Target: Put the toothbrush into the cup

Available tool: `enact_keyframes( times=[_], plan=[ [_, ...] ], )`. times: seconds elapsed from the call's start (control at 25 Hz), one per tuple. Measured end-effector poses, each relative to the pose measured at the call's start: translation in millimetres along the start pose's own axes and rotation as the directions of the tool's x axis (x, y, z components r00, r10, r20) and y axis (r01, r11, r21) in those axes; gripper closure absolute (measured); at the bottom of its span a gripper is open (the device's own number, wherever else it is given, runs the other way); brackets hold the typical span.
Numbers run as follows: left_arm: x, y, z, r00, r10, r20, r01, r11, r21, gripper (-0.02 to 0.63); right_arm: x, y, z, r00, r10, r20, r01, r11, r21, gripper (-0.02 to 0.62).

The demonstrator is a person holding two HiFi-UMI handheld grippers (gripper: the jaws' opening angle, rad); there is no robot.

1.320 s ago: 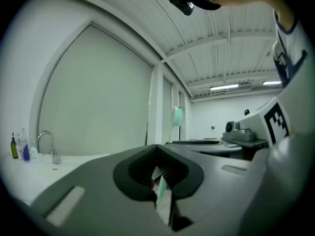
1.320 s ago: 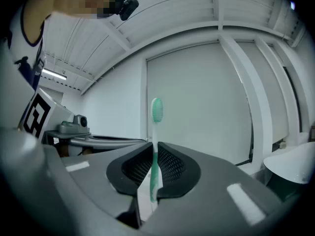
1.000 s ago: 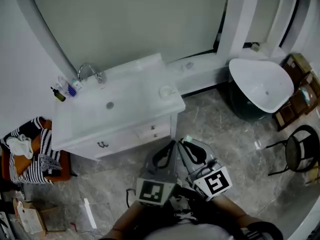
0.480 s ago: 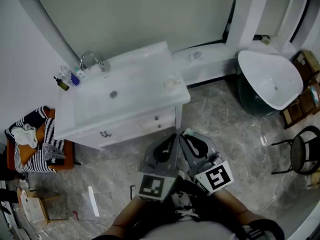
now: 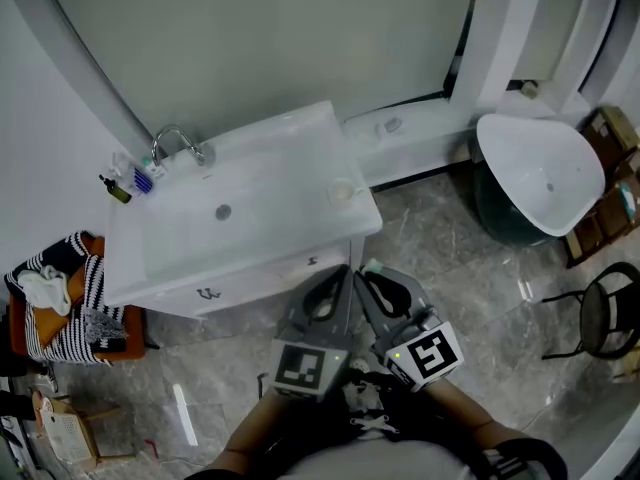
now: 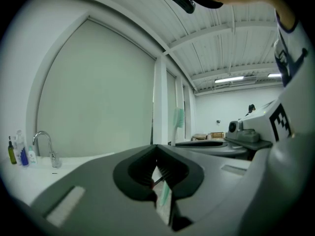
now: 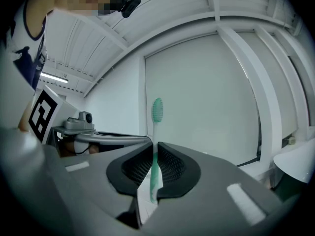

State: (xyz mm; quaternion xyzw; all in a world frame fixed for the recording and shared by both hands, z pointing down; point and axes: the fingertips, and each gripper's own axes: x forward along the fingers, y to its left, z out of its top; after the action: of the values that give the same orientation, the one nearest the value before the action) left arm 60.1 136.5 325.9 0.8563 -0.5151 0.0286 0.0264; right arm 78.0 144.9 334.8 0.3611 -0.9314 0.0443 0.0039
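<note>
Two grippers hung side by side over the marble floor [image 5: 455, 253], just short of the vanity's [image 5: 255, 268] front edge. The right gripper [image 7: 153, 149] clamped the green toothbrush [image 7: 156, 132] upright, bristles up. The left gripper [image 6: 156, 154] had its jaws pressed together on nothing. The cup [image 5: 341, 190] sat near the vanity's right front corner.

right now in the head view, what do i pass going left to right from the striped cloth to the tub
striped cloth → bottles → faucet → drain → cup → white tub
</note>
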Motion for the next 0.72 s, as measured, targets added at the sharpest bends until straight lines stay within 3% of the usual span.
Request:
enact_keyframes(
  times=[0.44, 0.72],
  plan=[
    [88.6, 85.2, 20.8, 0.998, -0.052, 0.041, 0.051, 0.999, 0.004, 0.606, 103.7, -61.7, 22.1, 0.999, -0.044, -0.001, 0.044, 0.999, -0.031, 0.566],
    [124.0, 133.7, 12.7, 0.996, -0.088, 0.024, 0.089, 0.996, -0.008, 0.606, 161.3, -85.0, 17.9, 0.998, -0.067, -0.017, 0.066, 0.997, -0.048, 0.566]
  ],
)
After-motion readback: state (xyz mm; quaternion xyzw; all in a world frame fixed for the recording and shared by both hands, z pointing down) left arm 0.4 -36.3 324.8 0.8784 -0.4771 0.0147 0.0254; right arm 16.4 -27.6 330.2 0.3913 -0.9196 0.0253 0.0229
